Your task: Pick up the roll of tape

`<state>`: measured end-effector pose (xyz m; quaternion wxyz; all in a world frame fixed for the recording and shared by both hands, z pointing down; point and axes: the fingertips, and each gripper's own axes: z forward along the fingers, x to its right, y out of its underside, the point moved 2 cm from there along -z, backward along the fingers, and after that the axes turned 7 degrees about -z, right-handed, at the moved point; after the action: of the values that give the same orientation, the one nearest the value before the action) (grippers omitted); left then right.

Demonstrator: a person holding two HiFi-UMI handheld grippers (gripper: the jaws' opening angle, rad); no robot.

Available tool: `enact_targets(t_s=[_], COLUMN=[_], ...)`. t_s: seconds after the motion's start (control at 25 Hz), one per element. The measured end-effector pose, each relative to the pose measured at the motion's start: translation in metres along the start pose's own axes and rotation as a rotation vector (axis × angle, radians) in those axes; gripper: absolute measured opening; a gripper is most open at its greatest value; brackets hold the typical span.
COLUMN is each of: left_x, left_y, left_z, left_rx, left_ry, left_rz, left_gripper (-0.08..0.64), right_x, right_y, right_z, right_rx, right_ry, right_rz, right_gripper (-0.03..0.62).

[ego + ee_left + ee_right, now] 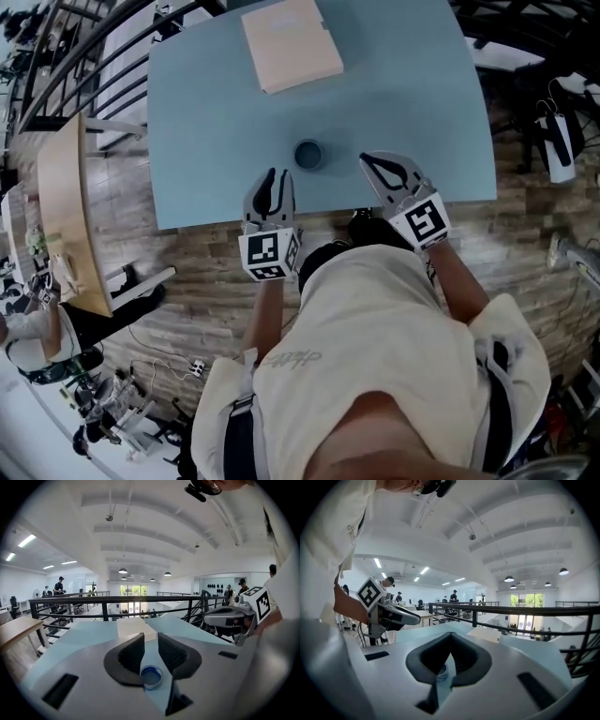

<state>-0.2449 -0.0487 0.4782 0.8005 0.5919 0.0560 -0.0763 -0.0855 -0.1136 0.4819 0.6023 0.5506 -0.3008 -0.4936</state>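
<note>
Pale blue table (pixel 206 112) carries the roll of tape (pixel 308 154) near its front edge. Left gripper (pixel 272 178), just left of the tape, has jaws slightly apart; right gripper (pixel 367 159), just right of it, has jaws together.

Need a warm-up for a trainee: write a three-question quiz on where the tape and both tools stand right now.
1. True or false: the right tool has its jaws together.
2. Where is the roll of tape? A: clamped in the left tool. B: lying on the blue table, held by neither tool. C: clamped in the right tool.
3. Fill in the blank: in the left gripper view, the left tool's jaws stand ____, with the roll of tape showing low between them.

Key: 1 true; 2 B; 3 apart.
</note>
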Motion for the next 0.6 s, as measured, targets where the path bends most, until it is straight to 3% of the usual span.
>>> enact_targets(t_s=[0.28,0.48,0.6], left_x=[0.006,0.013,0.014], left_y=[0.006,0.024,0.044], left_z=[0.04,0.051,0.057], left_rx=[-0.076,-0.157,-0.222], left_ry=[0.036,0.101,0.136], left_rz=[0.011,0.036,0.059], left_gripper=[0.1,0.1,0.1], right_x=[0.02,0.024,0.024], right_y=[0.004,0.003,0.004], right_z=[0.003,0.003,-0.002], right_rx=[0.015,0.043,0.029], right_ry=[0.026,0.07,0.105], right_rz=[0.052,0.152,0.166], right_gripper=[0.006,0.006,0.006])
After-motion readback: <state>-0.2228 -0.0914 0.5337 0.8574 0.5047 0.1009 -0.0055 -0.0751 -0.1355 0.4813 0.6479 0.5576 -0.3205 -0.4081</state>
